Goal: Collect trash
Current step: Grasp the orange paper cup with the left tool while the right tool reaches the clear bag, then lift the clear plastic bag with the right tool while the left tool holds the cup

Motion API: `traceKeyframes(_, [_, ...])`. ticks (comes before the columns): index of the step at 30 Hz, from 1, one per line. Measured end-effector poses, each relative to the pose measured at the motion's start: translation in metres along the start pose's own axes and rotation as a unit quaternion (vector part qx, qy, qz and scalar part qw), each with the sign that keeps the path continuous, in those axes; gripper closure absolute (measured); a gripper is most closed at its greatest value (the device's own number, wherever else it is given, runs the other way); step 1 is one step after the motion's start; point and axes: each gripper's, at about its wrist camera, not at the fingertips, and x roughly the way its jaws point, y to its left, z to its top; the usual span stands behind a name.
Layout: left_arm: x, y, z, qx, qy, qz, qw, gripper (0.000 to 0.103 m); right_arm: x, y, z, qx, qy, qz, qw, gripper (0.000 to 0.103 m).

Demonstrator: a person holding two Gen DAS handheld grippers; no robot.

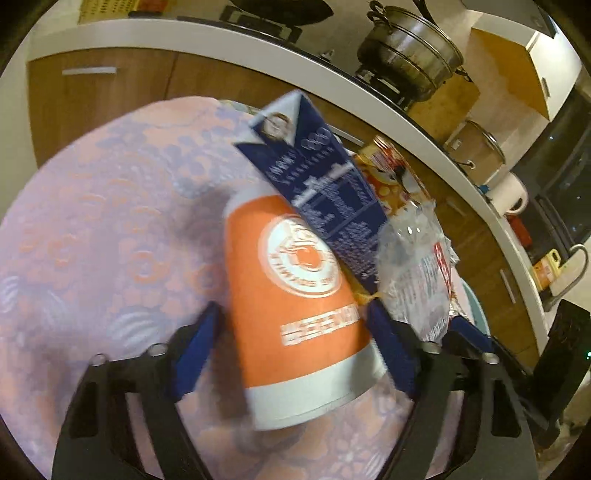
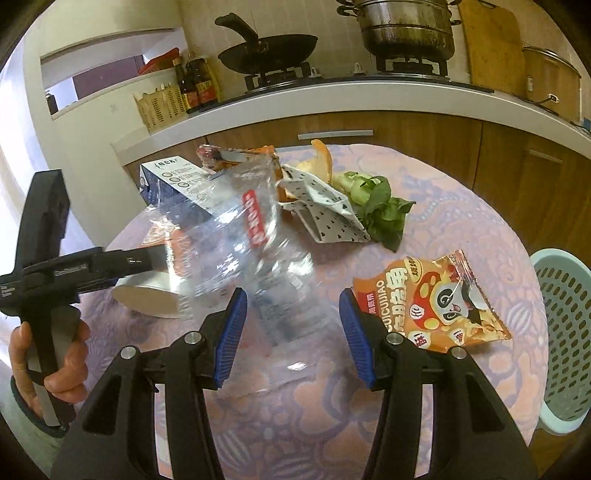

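Note:
An orange-and-white paper cup (image 1: pixel 295 295) lies on its side on the patterned tablecloth. My left gripper (image 1: pixel 293 310) is open around it, with a thin gap showing at the left pad (image 1: pixel 201 350). A dark blue carton (image 1: pixel 332 192) leans over the cup's far end. In the right wrist view my right gripper (image 2: pixel 293 299) is shut on a crushed clear plastic bottle (image 2: pixel 236 229), which sticks out forward over the carton (image 2: pixel 173 177) and the cup (image 2: pixel 147 299). A person's hand (image 2: pixel 55 369) holds the left gripper's handle at the left edge.
On the round table (image 2: pixel 443 221) lie an orange snack bag (image 2: pixel 432 306), crumpled dotted paper (image 2: pixel 325 206), orange peel (image 2: pixel 317 158) and green leaves (image 2: pixel 380 206). A pale green perforated basket (image 2: pixel 565 332) stands at the table's right. Behind runs a counter with a wok (image 2: pixel 269 55) and a steel pot (image 2: pixel 406 29).

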Motion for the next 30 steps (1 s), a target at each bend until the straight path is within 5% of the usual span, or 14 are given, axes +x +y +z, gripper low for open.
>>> traceKeyframes(2, [0.005, -0.003, 0.000, 0.003, -0.002, 0.005, 1.0000, 0.036, 0.001, 0.001, 0.000, -0.003, -0.001, 0.003, 1.000, 0.054])
traceKeyframes(12, [-0.025, 0.008, -0.009, 0.012, -0.030, 0.041, 0.9986, 0.048, 0.007, 0.013, 0.009, -0.030, 0.007, -0.002, 1.000, 0.018])
traceKeyframes(22, [-0.067, 0.028, -0.015, 0.010, -0.063, 0.068, 0.9956, 0.049, 0.064, 0.014, 0.027, -0.004, 0.091, 0.001, 0.996, 0.016])
traceKeyframes(25, [-0.065, 0.026, -0.015, 0.013, -0.063, 0.065, 0.9958, 0.049, 0.063, 0.021, 0.025, -0.024, 0.093, -0.002, 0.995, 0.031])
traceKeyframes(30, [-0.066, 0.020, -0.017, 0.021, -0.066, 0.065, 0.9955, 0.049, 0.055, 0.032, 0.016, -0.047, 0.090, 0.005, 0.995, 0.072])
